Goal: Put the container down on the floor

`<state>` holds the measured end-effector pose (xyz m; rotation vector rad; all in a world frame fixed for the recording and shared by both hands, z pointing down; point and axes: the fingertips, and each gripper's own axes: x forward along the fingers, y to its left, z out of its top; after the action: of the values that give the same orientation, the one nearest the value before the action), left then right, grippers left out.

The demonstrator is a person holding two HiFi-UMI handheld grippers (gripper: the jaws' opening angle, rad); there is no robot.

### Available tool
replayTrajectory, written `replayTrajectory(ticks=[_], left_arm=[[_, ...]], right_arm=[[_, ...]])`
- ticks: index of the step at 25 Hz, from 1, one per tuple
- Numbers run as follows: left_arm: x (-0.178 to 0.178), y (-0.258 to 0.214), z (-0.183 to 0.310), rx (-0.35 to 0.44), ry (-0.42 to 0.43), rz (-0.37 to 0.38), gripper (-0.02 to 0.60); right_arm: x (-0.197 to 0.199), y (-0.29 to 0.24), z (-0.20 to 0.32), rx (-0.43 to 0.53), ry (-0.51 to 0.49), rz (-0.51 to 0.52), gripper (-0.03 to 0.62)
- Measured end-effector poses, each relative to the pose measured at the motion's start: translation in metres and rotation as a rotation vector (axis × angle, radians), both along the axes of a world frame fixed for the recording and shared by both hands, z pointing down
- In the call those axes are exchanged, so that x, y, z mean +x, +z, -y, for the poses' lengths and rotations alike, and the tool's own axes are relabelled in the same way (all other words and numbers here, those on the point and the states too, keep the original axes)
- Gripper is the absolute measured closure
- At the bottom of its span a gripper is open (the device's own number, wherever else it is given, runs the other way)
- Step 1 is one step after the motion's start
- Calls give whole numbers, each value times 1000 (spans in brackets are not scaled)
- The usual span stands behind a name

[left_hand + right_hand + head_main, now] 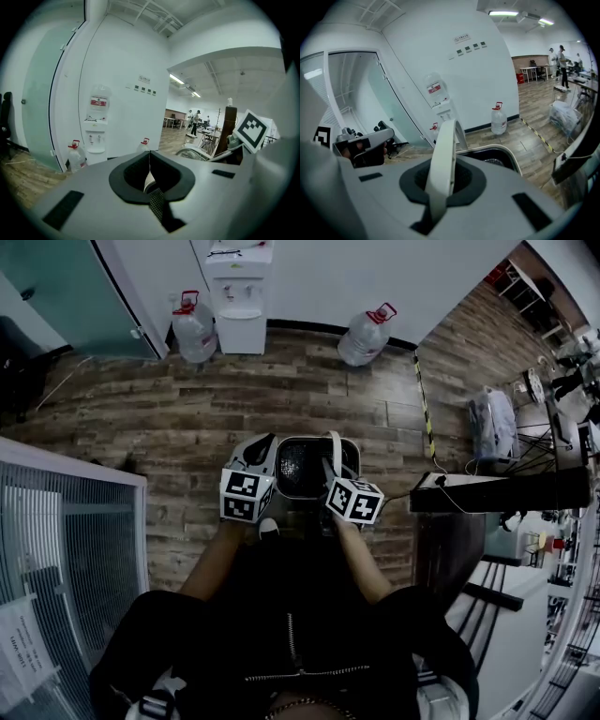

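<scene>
Container (305, 470) is hanging above the wood floor (187, 427), looking rigid and probably light. Right gripper (440, 183) is clamping tight on its white handle (445, 136), the best hold I'd say. Left gripper (151, 187) is pinching what looks like the thin rim (148, 180).

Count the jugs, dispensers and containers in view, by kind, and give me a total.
Jugs: 3, two on the floor and one atop the dispenser
Dispenser: 1
Container: 1
Total: 5
</scene>
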<state>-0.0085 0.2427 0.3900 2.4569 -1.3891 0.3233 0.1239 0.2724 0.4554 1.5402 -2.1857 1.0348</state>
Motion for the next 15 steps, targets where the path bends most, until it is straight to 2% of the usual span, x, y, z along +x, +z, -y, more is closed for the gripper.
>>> replayTrajectory(ticks=[7, 15], left_arm=[[16, 9, 33, -12, -8, 11, 566], [39, 15, 96, -3, -56, 49, 566]], right_arm=[[2, 14, 33, -20, -24, -3, 581], [21, 35, 94, -64, -52, -13, 580]])
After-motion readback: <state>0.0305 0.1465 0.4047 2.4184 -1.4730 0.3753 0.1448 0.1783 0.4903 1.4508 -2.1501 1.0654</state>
